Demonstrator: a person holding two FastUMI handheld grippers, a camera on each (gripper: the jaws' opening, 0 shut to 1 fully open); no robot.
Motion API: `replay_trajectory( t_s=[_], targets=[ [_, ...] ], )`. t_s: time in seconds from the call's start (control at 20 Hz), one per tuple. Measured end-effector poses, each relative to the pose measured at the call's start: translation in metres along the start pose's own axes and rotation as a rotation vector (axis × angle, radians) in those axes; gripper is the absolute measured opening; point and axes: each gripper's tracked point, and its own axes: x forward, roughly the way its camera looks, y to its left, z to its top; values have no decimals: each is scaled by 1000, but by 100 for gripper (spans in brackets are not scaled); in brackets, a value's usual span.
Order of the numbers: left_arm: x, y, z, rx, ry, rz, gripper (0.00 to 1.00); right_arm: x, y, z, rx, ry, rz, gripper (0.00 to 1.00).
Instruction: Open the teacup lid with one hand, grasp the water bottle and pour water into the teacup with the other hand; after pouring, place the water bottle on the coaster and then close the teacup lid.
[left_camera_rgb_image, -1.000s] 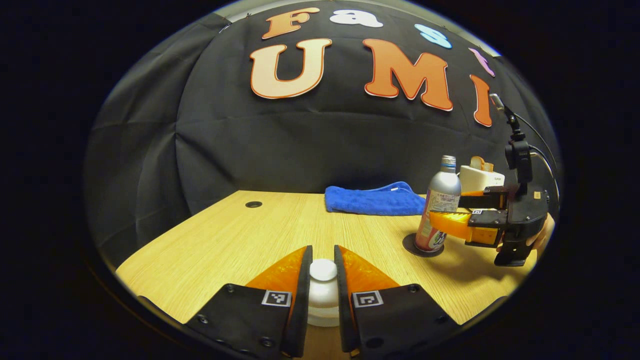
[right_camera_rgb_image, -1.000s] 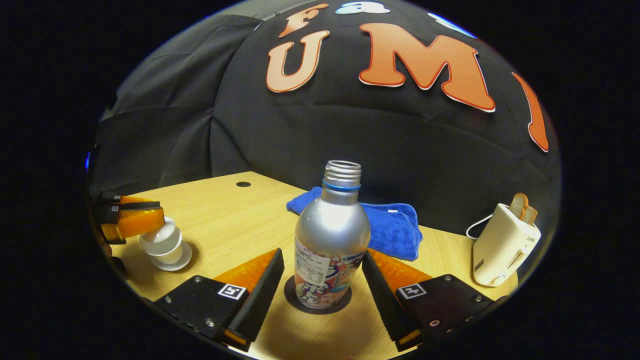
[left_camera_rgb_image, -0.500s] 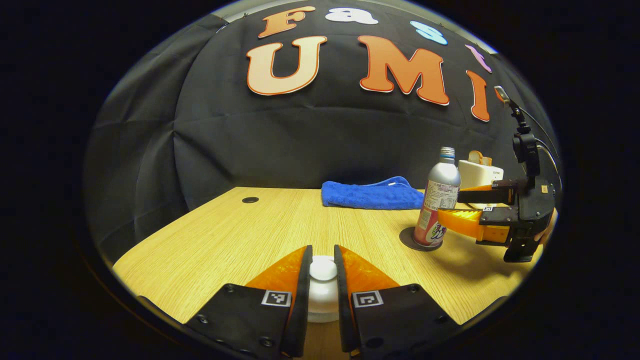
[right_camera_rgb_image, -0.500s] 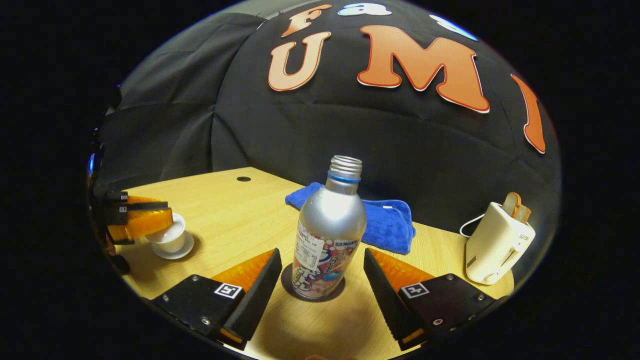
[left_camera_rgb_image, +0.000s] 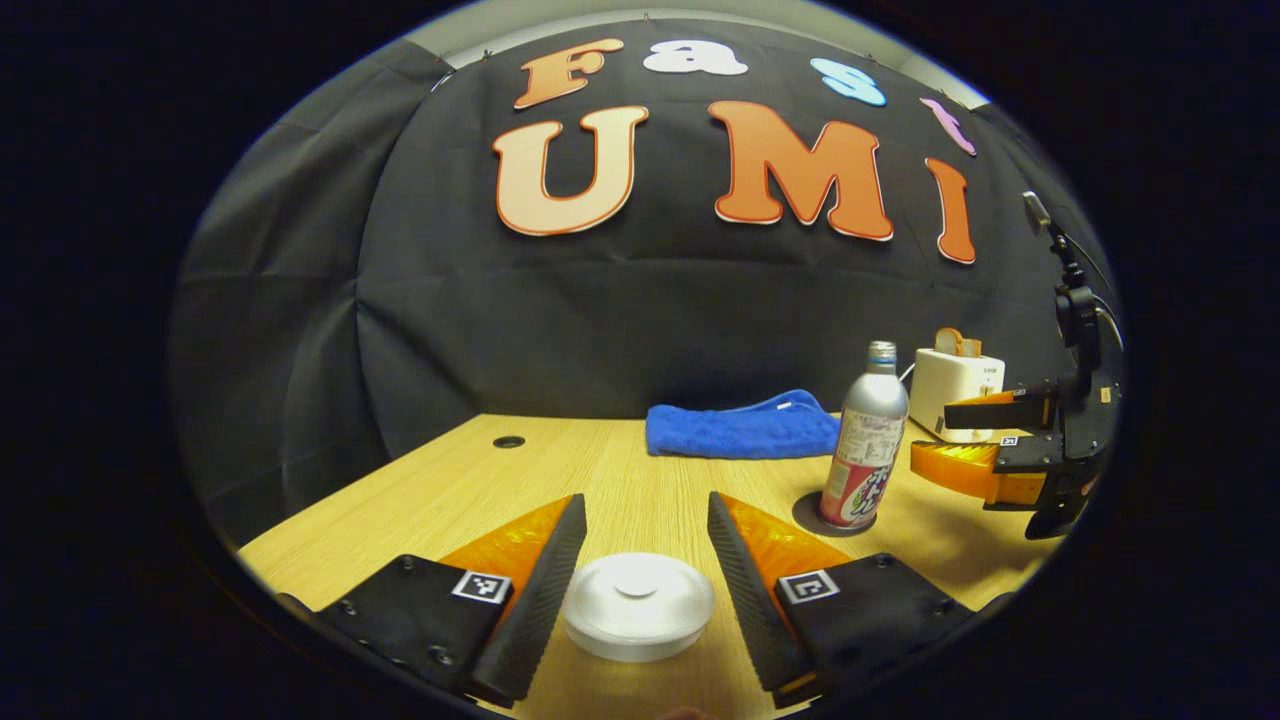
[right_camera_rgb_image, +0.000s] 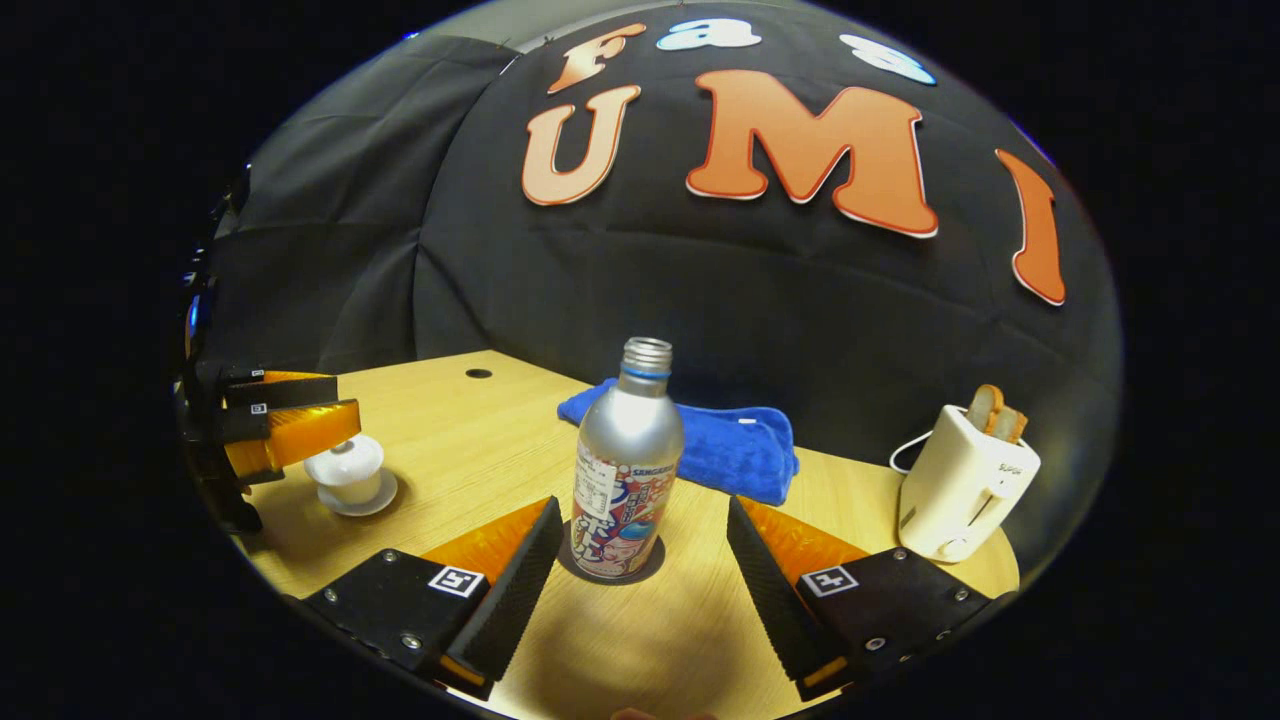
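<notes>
Desk (left_camera_rgb_image: 640, 480): pale wood grain, carrying everything here, with a small dark round hole (left_camera_rgb_image: 508, 441) near its far left edge.
Towel (right_camera_rgb_image: 720, 445): blue, folded, lying flat at the back of the desk, behind the water bottle.
Toaster (right_camera_rgb_image: 965, 485): cream, standing at the far right in the right gripper view, bread slices poking out of the top, well apart from the bottle.
Water bottle (right_camera_rgb_image: 625, 470): silver, upright, long axis straight up and down, open threaded neck pointing at the ceiling; it stands on the coaster.
Coaster (right_camera_rgb_image: 655, 565): dark disc, its rim peeking out around the bottle's base.
Right tool (right_camera_rgb_image: 640, 570): fingers spread wide, one on each side of the bottle's foot, clear gaps on both sides, gripping nothing; in the left gripper view it (left_camera_rgb_image: 925, 440) hangs just right of the bottle.
Left tool (left_camera_rgb_image: 638, 560): fingers wide apart, straddling the lid from above without touching it, holding nothing; in the right gripper view it (right_camera_rgb_image: 340, 410) hovers just above the cup.
Teacup (right_camera_rgb_image: 350, 485): small, white, upright on its saucer (right_camera_rgb_image: 375, 502) at the desk's left.
Teacup lid (left_camera_rgb_image: 638, 605): white, seated flat on the cup, knob pointing up.
</notes>
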Motion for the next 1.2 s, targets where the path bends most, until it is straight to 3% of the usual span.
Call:
replay_trajectory(
  t_s=[0.05, 0.2, 0.65, 0.7, 0.75, 1.0, 1.2],
  targets=[
    [-3, -2, 10, 3, -16, 2, 84, -7, -4, 8, 3, -21, -13, 99],
    [-12, -8, 40, 0, -70, 11, 97, -30, -20, 33, 5, -93, -69, 99],
    [-50, -33, 123, -12, -211, 4, 100, -117, -50, 88, 29, -279, -219, 98],
    [-51, -32, 128, -9, -220, 5, 93, -124, -54, 91, 25, -288, -233, 100],
    [-53, -34, 134, -12, -229, 4, 97, -130, -58, 93, 17, -294, -244, 98],
    [-66, -37, 157, -14, -263, 15, 93, -155, -70, 107, 17, -324, -301, 98],
    [-74, -37, 167, -8, -273, 20, 100, -161, -72, 112, 44, -322, -322, 98]
  ],
)
